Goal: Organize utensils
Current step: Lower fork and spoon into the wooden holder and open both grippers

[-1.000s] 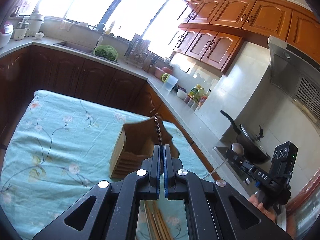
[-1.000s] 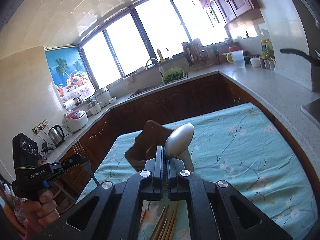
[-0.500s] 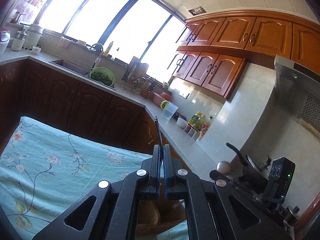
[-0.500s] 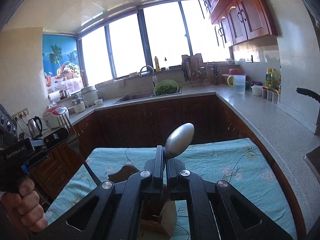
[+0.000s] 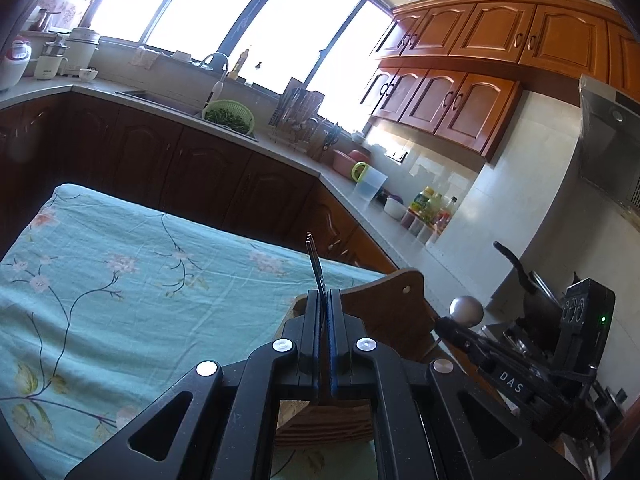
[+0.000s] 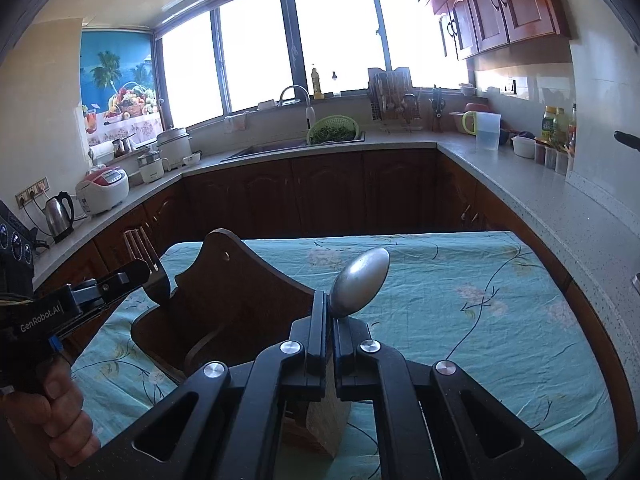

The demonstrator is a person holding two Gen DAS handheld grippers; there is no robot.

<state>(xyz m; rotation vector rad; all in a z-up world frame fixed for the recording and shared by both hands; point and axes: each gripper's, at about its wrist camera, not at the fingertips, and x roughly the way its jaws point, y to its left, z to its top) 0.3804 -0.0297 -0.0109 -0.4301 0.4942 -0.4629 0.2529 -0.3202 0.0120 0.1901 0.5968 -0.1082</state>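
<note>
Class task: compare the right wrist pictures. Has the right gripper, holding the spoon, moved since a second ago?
Yes. The right gripper, shut on the spoon, has swung: the wooden holder it was centred on now sits left of it.

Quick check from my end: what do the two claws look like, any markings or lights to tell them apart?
Both are matte black plastic with angular cut-out frames and silver screws. The left claw has blue pads; seen from the right camera, its body reads "GenRobot.AI" in white, with a blue tab below. The right claw, seen from the left camera, carries a white "DAS" label and a boxy rear module with a green light. No sleeves visible.
</note>
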